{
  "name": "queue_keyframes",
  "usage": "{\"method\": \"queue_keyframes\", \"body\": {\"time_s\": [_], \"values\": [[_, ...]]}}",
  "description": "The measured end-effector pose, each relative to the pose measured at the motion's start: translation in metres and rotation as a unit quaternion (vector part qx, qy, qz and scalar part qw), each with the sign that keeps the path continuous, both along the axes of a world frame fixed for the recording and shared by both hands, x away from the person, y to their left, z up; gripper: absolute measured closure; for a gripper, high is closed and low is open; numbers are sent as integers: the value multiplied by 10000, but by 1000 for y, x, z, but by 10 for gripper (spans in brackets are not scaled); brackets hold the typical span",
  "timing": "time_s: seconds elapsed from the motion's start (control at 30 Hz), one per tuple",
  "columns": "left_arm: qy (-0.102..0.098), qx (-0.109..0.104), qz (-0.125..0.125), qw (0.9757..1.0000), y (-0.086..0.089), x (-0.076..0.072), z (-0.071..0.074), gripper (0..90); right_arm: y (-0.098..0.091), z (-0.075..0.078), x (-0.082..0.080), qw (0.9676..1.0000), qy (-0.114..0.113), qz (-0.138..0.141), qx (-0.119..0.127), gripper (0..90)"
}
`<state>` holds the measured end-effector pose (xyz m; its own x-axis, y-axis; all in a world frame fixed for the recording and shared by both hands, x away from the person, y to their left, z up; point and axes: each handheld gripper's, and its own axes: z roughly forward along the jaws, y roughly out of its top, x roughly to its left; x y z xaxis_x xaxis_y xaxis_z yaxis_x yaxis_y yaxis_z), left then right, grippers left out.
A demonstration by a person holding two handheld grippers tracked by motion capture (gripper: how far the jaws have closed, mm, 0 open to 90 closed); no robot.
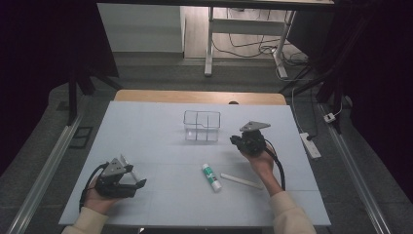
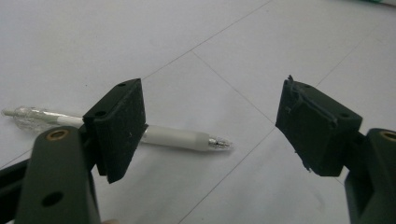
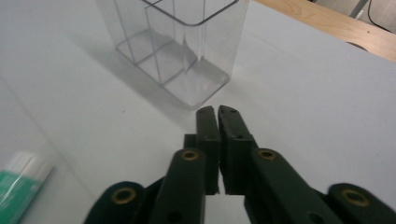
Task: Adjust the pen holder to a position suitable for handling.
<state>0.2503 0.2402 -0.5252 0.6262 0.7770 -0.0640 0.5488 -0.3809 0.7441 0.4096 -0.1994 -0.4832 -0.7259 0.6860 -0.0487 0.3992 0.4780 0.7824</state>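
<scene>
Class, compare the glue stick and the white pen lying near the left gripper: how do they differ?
The glue stick is short, thick and has a green label; the white pen is long, thin and clear-tipped. The glue stick lies mid-table; the pen lies beside the open left gripper. Both lie flat on the table.

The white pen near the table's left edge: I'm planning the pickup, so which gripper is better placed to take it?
Left. The left gripper stands open right beside the white pen; the right gripper, nearly closed and empty, sits by the clear organizer.
</scene>
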Motion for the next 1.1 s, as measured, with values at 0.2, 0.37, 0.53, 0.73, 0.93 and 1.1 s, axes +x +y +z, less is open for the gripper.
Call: {"method": "queue_keyframes", "body": {"time_s": [0.2,0.37,0.53,0.73,0.93,1.1], "values": [[14,2,27,10000,0,0,-1,242,-12,0,-16,9999,-60,92,-60,652],[8,8,29,10000,1,0,-1,242,-24,-3,-27,10000,-49,67,7,575],[19,3,49,10000,4,0,-2,242,-35,-6,-37,9999,-88,77,75,532],[43,8,43,10000,4,1,-4,242,-47,-6,-49,9997,-119,99,183,503],[24,6,47,10000,4,1,-4,242,-56,-5,-62,9994,-202,205,209,489],[4,-7,50,10000,4,1,-3,244,-64,-5,-72,9992,-269,251,164,481]]}}
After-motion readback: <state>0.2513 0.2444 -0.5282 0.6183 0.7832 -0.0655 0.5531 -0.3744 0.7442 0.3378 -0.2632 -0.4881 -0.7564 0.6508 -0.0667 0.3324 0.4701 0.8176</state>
